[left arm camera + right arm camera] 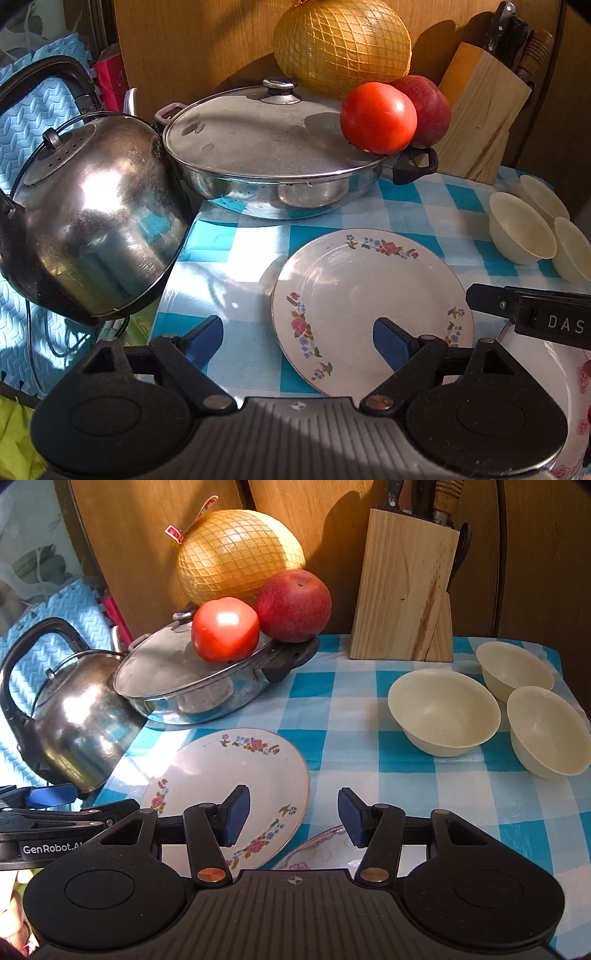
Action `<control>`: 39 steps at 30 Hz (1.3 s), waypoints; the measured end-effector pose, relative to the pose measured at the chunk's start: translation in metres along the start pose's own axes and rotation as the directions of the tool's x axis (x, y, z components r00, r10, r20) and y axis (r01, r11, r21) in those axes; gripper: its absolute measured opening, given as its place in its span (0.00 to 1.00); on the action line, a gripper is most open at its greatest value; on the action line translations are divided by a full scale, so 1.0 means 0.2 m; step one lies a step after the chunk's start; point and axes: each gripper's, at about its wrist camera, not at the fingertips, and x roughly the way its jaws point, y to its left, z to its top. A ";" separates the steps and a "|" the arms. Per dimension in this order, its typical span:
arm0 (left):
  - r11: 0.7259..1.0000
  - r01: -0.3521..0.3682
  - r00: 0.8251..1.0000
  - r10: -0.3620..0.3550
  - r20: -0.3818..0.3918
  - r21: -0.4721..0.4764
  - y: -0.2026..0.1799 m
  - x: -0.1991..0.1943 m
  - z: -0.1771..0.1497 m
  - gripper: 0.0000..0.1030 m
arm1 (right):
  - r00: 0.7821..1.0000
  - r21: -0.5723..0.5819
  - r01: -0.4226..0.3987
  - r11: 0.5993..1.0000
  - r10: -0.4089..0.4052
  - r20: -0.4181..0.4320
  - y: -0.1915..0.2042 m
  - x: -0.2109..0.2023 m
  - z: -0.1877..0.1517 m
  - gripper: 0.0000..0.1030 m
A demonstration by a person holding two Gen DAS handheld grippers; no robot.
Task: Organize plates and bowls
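Bench: covered with a blue-and-white checked cloth [369, 716]; all crockery stands on it.
Flowered plate: white plate with flower sprays [369, 306] [229, 775] lies flat on the cloth, near the front, just in front of the lidded pan.
Second plate: a pink-patterned plate [325, 849] [546, 369] lies beside the flowered one at the near edge — its rim seems to pass under the flowered plate's edge, though contact cannot be confirmed.
Bowls: three cream bowls, upright and empty, grouped at the right end of the bench — nearest bowl [443, 712], rear bowl [513, 668], right-hand bowl [546, 731]; they stand close together, well apart from the plates.
Left gripper: [295, 341] jaws spread wide, nothing between the pads; one blue pad hangs over the flowered plate, the other over bare cloth (no contact visible).
Right gripper: [293, 816] jaws at a middling gap, nothing clamped; it hangs above the adjoining edges of the two plates.
Pan: steel pan with a lid [184, 679] [266, 147] at the back left, a tomato [225, 629] and a red apple [293, 605] resting on its lid and handle side.
Kettle: steel kettle [96, 221] at the left, beside the pan and off the cloth edge.
Rear items: netted yellow pomelo [240, 554] behind the pan; wooden knife block [402, 590] against the back wall, behind the bowls.
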 end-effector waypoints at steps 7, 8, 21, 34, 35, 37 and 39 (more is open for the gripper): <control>0.995 0.062 0.996 -0.067 -0.065 -0.077 0.04 0.16 0.08 0.80 | 0.993 0.080 -0.064 0.995 0.071 -0.093 -0.08 0.19 0.03 0.53; 0.995 0.064 0.995 -0.070 -0.071 -0.080 0.04 0.17 0.08 0.80 | 0.992 0.092 -0.073 0.993 0.082 -0.099 -0.08 0.20 0.03 0.52; 0.983 0.155 0.977 -0.167 -0.130 -0.098 0.01 0.29 0.09 0.79 | 0.983 0.117 -0.108 0.987 0.123 -0.135 -0.09 0.26 0.04 0.40; 0.990 0.115 0.984 -0.125 -0.125 -0.086 -0.01 0.31 0.11 0.80 | 0.980 0.141 -0.141 0.980 0.158 -0.124 -0.12 0.25 0.03 0.32; 0.990 0.110 0.985 -0.120 -0.124 -0.090 0.00 0.31 0.10 0.80 | 0.980 0.135 -0.143 0.980 0.159 -0.122 -0.11 0.24 0.03 0.32; 0.992 0.097 0.987 -0.107 -0.123 -0.086 0.01 0.30 0.10 0.80 | 0.980 0.118 -0.141 0.983 0.156 -0.122 -0.08 0.24 0.02 0.32; 0.992 0.095 0.988 -0.103 -0.115 -0.079 0.02 0.29 0.09 0.80 | 0.980 0.101 -0.146 0.984 0.158 -0.122 -0.06 0.23 0.01 0.32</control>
